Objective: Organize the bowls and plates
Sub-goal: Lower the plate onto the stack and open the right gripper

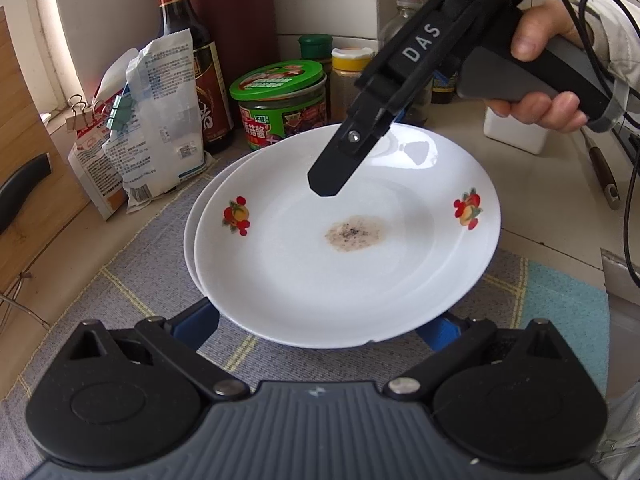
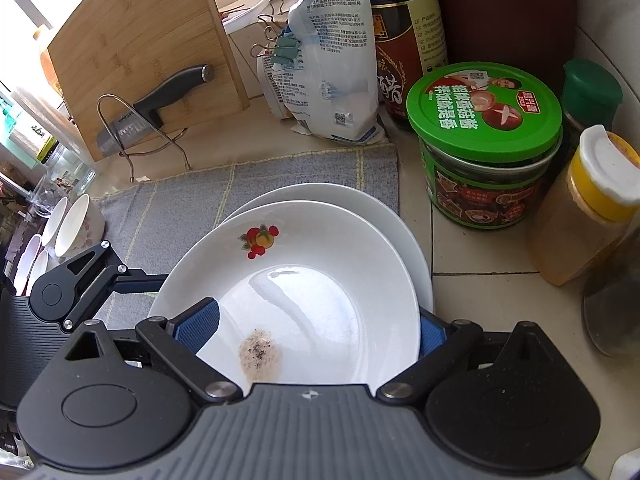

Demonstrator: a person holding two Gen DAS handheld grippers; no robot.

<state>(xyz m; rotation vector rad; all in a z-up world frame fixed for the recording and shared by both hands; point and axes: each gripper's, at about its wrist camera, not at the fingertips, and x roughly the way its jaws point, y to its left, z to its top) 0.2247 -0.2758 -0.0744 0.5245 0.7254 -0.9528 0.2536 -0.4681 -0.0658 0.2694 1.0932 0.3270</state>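
Note:
A white plate with fruit prints and a brown stain (image 1: 344, 240) lies on top of a second white plate (image 1: 191, 236) on a grey mat. My left gripper (image 1: 324, 330) is open, its blue pads under the near rim of the top plate. My right gripper (image 1: 324, 184) comes in from the far side, one finger above the plate and one below the rim; whether it grips cannot be told. In the right wrist view the top plate (image 2: 304, 288) sits between the right gripper's (image 2: 316, 330) blue pads, over the lower plate (image 2: 404, 232). The left gripper (image 2: 120, 276) is at the plate's left edge.
A green-lidded jar (image 2: 484, 140), spice bottles (image 2: 588, 204), a dark sauce bottle (image 2: 404, 40) and clipped bags (image 2: 332, 68) stand behind the plates. A bamboo board with a knife (image 2: 152, 108) stands left. Several small bowls (image 2: 72, 228) sit at far left. A white container (image 1: 516, 132) is at right.

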